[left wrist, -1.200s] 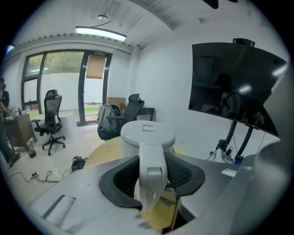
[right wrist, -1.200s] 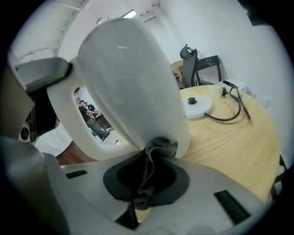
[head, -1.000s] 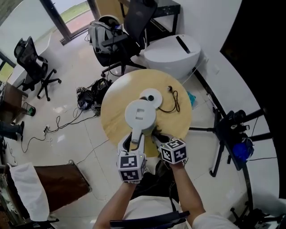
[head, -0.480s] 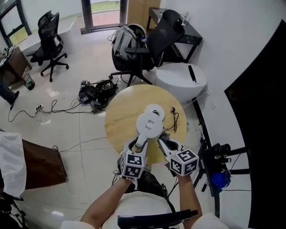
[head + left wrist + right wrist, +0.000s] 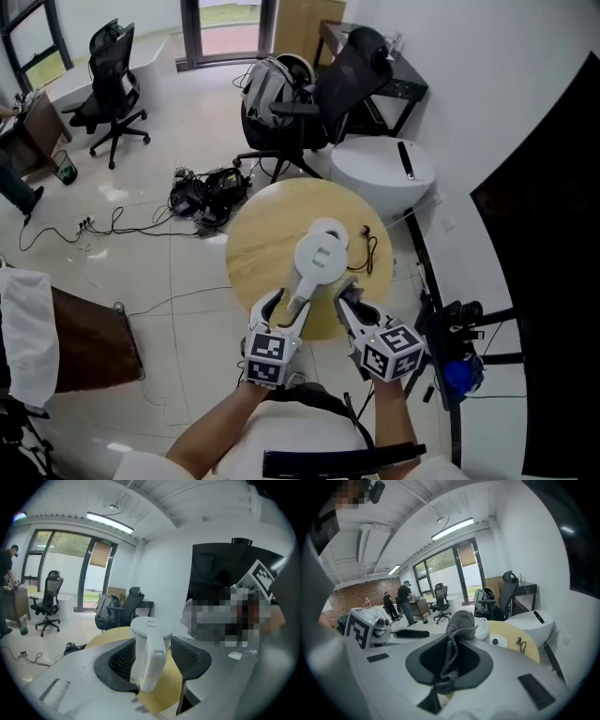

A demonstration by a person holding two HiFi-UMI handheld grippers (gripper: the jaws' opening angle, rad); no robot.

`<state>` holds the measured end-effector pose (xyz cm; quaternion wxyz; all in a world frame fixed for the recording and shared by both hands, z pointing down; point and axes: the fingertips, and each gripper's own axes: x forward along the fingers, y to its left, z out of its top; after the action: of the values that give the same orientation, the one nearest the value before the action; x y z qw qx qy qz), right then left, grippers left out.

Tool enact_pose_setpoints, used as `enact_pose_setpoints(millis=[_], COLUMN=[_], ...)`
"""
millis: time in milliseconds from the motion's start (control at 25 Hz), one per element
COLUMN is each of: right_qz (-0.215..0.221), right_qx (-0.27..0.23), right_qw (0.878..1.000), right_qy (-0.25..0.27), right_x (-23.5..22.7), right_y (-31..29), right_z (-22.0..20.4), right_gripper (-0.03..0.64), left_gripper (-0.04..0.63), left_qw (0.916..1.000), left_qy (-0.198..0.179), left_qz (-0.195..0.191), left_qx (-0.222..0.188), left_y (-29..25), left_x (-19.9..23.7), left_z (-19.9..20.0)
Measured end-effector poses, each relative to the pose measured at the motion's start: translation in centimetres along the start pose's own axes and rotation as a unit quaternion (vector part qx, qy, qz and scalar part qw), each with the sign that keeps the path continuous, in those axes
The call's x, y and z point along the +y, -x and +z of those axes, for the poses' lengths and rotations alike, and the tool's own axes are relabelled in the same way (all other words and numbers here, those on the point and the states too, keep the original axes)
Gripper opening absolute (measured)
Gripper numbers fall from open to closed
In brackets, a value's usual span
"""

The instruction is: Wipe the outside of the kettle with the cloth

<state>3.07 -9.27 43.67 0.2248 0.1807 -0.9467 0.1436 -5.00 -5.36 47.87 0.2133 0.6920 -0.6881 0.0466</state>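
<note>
1. The kettle [image 5: 322,256] is showing as all-white plastic. It is carrying a round flat lid [image 5: 149,624] with a small rectangular tab, and 1 broad handle [image 5: 150,665] is running down the side facing the person.
2. It is sitting off its base [image 5: 330,225], over the near half of the round table [image 5: 262,248]. The base, a white disc, is lying on the table just beyond it. The kettle's bottom is hiding behind the jaws, so whether it is touching the tabletop cannot be told.
3. The left gripper [image 5: 284,307] is reaching in over the table's near edge. Its jaws have just been opening and are standing apart with the handle between them. A strip of tabletop is showing between the handle and 1 pad.
4. The right gripper [image 5: 349,302] is hovering over the table's near edge, just to the right of the kettle. Its jaws are pinching together on the grey knitted cloth [image 5: 457,634]. The cloth is bunching up past the tips and trailing down between the pads.
5. Whether the cloth is touching the kettle cannot be told.
6. A black cord [image 5: 368,246] is lying on the table's right side, beyond the kettle.
</note>
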Motion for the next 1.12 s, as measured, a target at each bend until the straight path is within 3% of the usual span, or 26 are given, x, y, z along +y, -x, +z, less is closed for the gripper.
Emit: enact_pose_setpoints(millis=[40,120,200,560,880,1000,1120], right_qz=[0.004,0.013,0.022,0.031,-0.055,-0.09,-0.129], right_qx=[0.0,-0.002,-0.008,-0.038,-0.063,-0.066,-0.072], right_qw=[1.0,1.0,1.0,0.998,0.995,0.991,0.985], right_qy=[0.001,-0.002,-0.01,-0.028,-0.059,-0.075,-0.088], right_x=[0.4,1.0,1.6,3.0,4.7,6.4,8.4], right_y=[0.3,0.7,1.2,1.8,-1.1,-2.6,-4.0], right_z=[-0.1,-0.3,-0.6,-0.8,1.8,2.6,3.2], right_gripper=[0.031,0.031,0.031,0.031,0.031,0.031,0.031], left_gripper=[0.198,0.049,0.0,0.0,0.0,0.0,0.0], left_qw=[1.0,0.9998,0.9998,0.9983,0.9876,0.9762,0.9587], left_qy=[0.004,0.001,-0.011,-0.057,-0.077,-0.087,-0.105], left_qz=[-0.002,-0.002,0.003,-0.01,-0.136,-0.198,-0.261], left_qx=[-0.008,-0.019,-0.016,-0.008,0.0,0.013,0.041], left_y=[0.8,1.8,2.4,3.0,1.4,0.6,-0.9], left_x=[0.1,0.5,1.0,3.3,7.7,9.4,10.7], left_z=[0.4,1.1,1.3,2.6,5.3,6.7,7.8])
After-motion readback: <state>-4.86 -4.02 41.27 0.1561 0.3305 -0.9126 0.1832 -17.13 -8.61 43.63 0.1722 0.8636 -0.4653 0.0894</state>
